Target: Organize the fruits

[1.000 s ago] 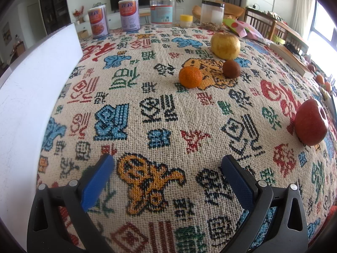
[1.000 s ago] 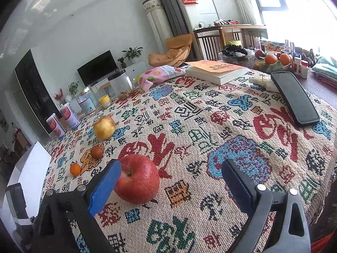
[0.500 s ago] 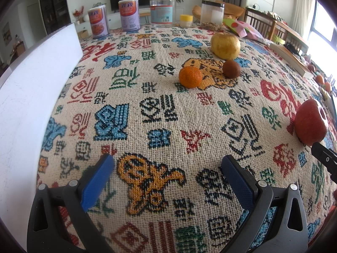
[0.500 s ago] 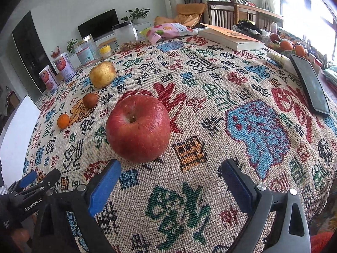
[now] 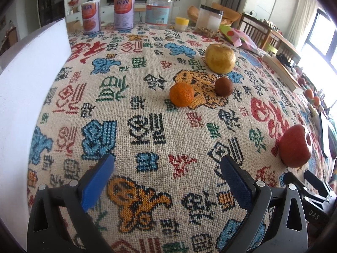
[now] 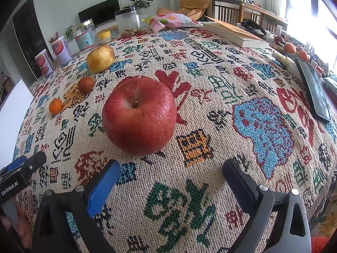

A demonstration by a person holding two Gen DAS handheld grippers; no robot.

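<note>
A red apple (image 6: 139,116) sits on the patterned tablecloth just ahead of my open, empty right gripper (image 6: 170,168); it also shows in the left wrist view (image 5: 296,145) at the right. A small orange (image 5: 181,94), a brown round fruit (image 5: 223,86) and a yellow pear-like fruit (image 5: 220,58) lie farther off; they also show in the right wrist view as the orange (image 6: 55,106), brown fruit (image 6: 85,85) and yellow fruit (image 6: 100,58). My left gripper (image 5: 166,164) is open and empty over bare cloth.
A white board (image 5: 23,88) stands along the table's left edge. Cans (image 5: 90,18), jars (image 5: 160,11) and a snack bag (image 6: 170,21) line the far edge. A book (image 6: 233,33) and a phone (image 6: 314,90) lie at the right.
My right gripper has moved in toward the red apple, which now looks larger and sits centred before the open jaws. The left gripper has stayed still.
</note>
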